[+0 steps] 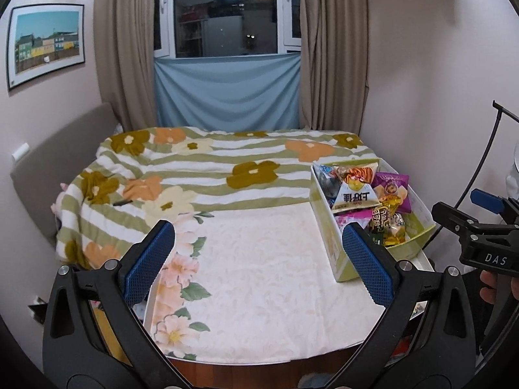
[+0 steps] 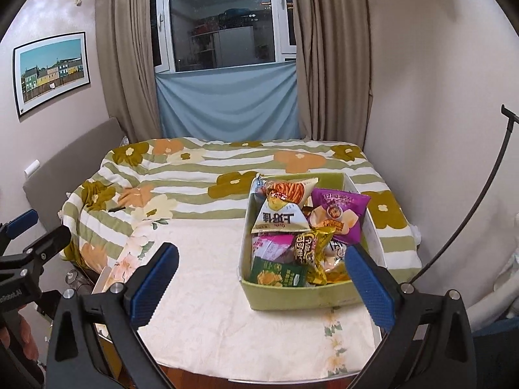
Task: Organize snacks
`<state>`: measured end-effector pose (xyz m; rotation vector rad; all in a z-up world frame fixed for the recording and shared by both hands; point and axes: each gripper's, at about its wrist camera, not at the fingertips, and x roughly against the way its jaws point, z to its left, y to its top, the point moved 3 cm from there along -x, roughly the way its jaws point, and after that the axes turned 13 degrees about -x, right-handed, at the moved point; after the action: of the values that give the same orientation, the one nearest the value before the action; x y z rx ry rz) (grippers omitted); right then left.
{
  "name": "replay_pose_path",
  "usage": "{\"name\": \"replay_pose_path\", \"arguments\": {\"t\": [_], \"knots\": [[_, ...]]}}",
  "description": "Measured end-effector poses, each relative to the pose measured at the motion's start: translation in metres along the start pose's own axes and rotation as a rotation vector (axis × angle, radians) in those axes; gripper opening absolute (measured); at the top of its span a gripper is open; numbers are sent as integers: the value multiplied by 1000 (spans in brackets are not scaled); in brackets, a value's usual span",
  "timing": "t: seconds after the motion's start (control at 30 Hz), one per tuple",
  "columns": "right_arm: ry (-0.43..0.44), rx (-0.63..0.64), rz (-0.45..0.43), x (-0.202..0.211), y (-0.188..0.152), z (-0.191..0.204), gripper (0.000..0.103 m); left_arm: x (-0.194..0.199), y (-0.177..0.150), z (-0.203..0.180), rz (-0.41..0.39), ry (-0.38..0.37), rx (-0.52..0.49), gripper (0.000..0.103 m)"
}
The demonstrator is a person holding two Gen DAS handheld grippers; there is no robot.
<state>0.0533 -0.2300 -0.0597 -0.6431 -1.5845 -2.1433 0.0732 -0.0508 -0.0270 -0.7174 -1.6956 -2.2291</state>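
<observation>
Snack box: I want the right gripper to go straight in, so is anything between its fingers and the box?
Nothing visible stands in the way. The right gripper is open and empty, and only bare tablecloth lies before the green snack box, whose packets sit piled above the rim.
</observation>
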Motion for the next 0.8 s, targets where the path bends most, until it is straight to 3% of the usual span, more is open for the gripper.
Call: {"name": "replay_pose_path", "arguments": {"t": [0.8], "knots": [[-24, -14, -4, 7, -7, -5, 102, 6, -6, -11, 3, -10, 11, 103]]}}
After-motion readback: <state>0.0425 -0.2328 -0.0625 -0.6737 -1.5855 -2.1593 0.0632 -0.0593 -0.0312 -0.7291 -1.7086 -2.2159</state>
